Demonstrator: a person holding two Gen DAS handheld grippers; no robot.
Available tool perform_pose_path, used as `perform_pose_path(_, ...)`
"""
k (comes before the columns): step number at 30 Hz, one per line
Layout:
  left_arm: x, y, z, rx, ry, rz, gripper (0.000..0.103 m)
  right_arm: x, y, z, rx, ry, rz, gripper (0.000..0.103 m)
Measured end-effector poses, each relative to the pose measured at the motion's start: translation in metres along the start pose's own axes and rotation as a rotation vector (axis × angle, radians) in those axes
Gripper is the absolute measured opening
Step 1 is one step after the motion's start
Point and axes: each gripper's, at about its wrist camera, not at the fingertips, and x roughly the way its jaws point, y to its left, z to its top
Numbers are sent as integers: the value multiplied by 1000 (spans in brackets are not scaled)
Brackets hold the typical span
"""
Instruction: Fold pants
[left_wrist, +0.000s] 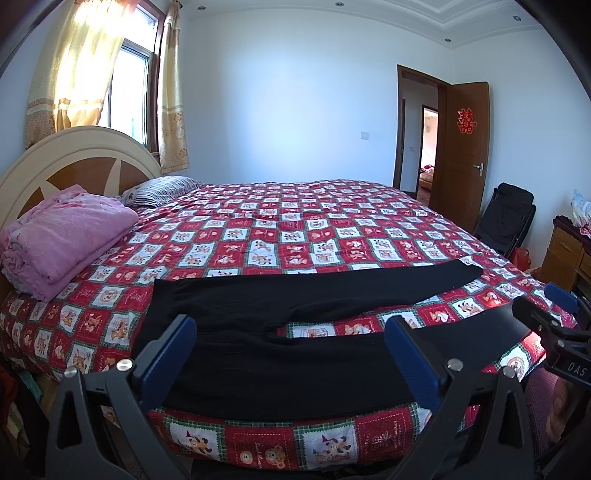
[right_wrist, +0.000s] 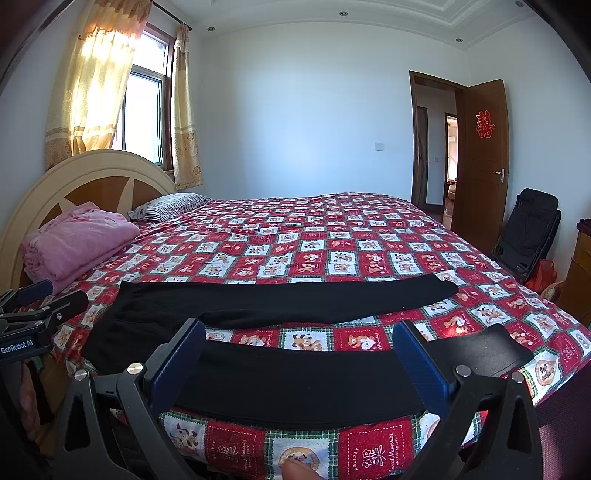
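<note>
The black pants (left_wrist: 258, 325) lie flat on the bed (left_wrist: 332, 229), long axis crosswise, waistband left, cuffs right; left tongs (left_wrist: 291, 354) and right tongs (right_wrist: 299, 362) hover spread and empty above the near leg; left is nearer the waistband.

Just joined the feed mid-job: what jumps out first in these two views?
The black pants lie spread flat across the near edge of the bed, legs apart, on a loud red patchwork bedspread. Both hand-held grippers, left and right, hang open over the near leg, gripping nothing. A folded pink blanket sits by the headboard on the left.
</note>
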Motion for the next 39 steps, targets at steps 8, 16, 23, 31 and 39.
perform_pose_path(8,0,0,0,0,1,0,103,2,1,-1,0,6,-2,102)
perform_pose_path(16,1,-8,-2,3,8,1,103,7,0,-3,-1,15,-6,102)
perform_pose_path(23,31,1,-12,14,59,37,103,26,-2,-13,-16,54,5,102)
perform_pose_path(31,100,110,-19,-114,165,200,103,80,-29,-37,20,186,-5,102)
perform_pose_path(39,186,204,-12,-169,262,299,103,132,-63,-39,52,267,-46,102)
